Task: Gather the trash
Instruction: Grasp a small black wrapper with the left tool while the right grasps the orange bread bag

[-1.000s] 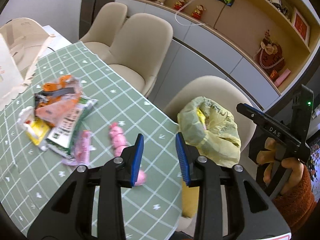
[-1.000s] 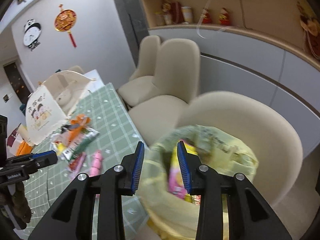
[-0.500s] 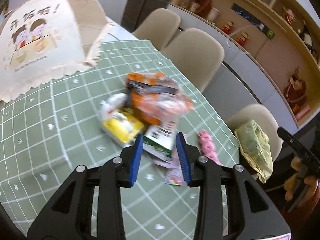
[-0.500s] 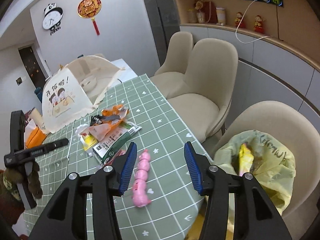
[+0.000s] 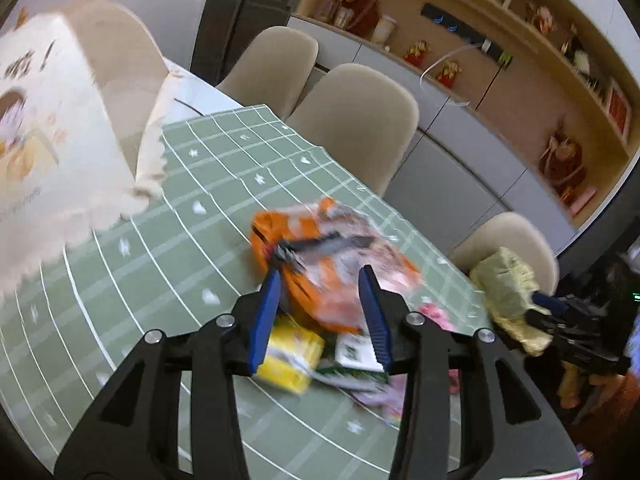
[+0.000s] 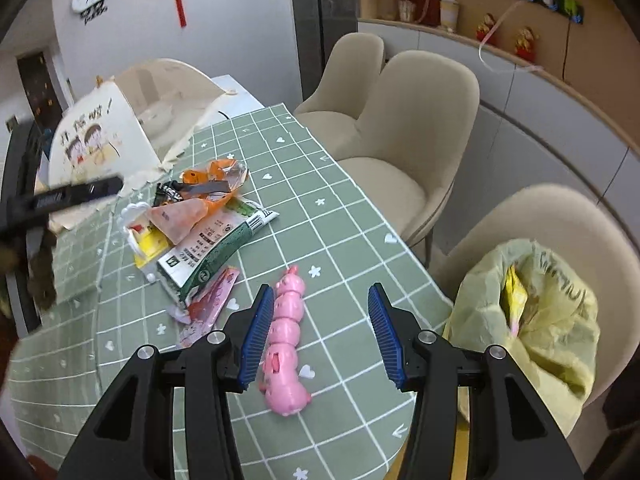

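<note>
A pile of trash lies on the green checked table (image 6: 304, 216): an orange wrapper (image 5: 332, 268) (image 6: 208, 184), a yellow packet (image 5: 292, 356) (image 6: 150, 242), a green and white packet (image 6: 212, 248) and a pink wrapper (image 6: 212, 304). A pink toy of joined pigs (image 6: 286, 340) lies near the table's end. A yellow trash bag (image 6: 532, 312) (image 5: 508, 296) sits open on a beige chair. My left gripper (image 5: 320, 316) is open just above the orange wrapper. My right gripper (image 6: 320, 336) is open above the table's end, the pink toy by its left finger.
A white food cover with cartoon figures (image 6: 100, 140) (image 5: 48, 152) stands at the table's far left. Beige chairs (image 6: 416, 128) line the table's right side. Cabinets and shelves with ornaments (image 5: 480, 52) run behind.
My left gripper has swung from the bag to the trash pile and come down close to the orange wrapper. My right gripper has left the bag, opened wider and moved over the table's end.
</note>
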`<state>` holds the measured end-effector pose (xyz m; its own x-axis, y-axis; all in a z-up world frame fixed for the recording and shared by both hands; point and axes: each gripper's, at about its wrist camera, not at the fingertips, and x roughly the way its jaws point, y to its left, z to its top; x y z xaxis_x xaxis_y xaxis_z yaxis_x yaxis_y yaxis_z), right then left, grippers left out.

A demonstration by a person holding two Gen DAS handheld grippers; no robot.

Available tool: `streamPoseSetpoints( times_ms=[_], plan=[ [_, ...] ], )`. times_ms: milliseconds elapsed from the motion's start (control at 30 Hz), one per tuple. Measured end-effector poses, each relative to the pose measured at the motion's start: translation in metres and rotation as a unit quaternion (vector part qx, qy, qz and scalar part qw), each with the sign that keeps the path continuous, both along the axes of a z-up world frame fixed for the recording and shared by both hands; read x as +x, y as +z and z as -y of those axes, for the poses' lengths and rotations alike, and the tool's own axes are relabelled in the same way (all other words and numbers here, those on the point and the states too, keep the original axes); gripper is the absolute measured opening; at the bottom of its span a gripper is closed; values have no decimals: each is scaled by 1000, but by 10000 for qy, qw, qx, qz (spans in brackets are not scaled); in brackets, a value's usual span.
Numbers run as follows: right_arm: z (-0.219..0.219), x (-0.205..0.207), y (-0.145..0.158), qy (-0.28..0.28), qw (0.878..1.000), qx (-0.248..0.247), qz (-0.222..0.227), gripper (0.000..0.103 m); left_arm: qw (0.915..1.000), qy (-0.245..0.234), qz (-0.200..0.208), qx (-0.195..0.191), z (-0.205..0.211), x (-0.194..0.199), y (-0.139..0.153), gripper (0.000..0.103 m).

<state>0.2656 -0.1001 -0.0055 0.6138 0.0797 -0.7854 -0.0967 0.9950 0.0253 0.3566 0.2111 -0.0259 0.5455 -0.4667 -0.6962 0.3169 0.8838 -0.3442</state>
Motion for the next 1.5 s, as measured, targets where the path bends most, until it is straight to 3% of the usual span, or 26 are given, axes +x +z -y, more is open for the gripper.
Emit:
streamPoseSetpoints(
  times_ms=[67,233,300,367,400,467,567,733,867,1033,1200,1300,1500],
  plan=[
    [-4,4,0,-35,9999,-81,50,47,9996,36,-86,281,1,20,-7,39],
    [-4,16,-4,13,10000,18,0,47,9973,-44,-726,129,9,57,-34,39],
    [-2,21,-9,16,9999,91,-91,47,9963,-61,-791,322,18,64,-40,39],
    [-1,23,-13,-15,9997,176,-160,47,9938,-172,-903,620,30,68,-48,27],
    [0,24,-16,-38,9996,211,-194,47,9928,-207,-970,670,34,70,-52,27],
    [0,26,-23,-82,9990,313,-299,47,9925,-231,-1025,620,36,69,-54,18],
    [-5,30,-30,-17,9978,499,-442,47,9953,-161,-881,376,32,62,-37,15],
    [-22,37,-31,159,9980,436,-417,47,9986,-6,-473,-226,16,29,14,15],
    [-34,41,-34,183,9984,292,-442,47,9984,129,-290,-477,5,2,31,16],
    [-50,49,-29,395,9983,260,-353,47,9940,287,-602,-864,-10,-37,19,16],
    [-63,77,-24,523,9965,609,-217,47,9926,616,-811,-658,-22,-77,-10,16],
    [-81,105,-35,714,9953,539,-371,47,9881,706,-1082,-828,-31,-94,-31,16],
    [-114,163,-61,877,9934,372,-635,47,9865,827,-1295,-570,-38,-104,-54,16]
  ],
)
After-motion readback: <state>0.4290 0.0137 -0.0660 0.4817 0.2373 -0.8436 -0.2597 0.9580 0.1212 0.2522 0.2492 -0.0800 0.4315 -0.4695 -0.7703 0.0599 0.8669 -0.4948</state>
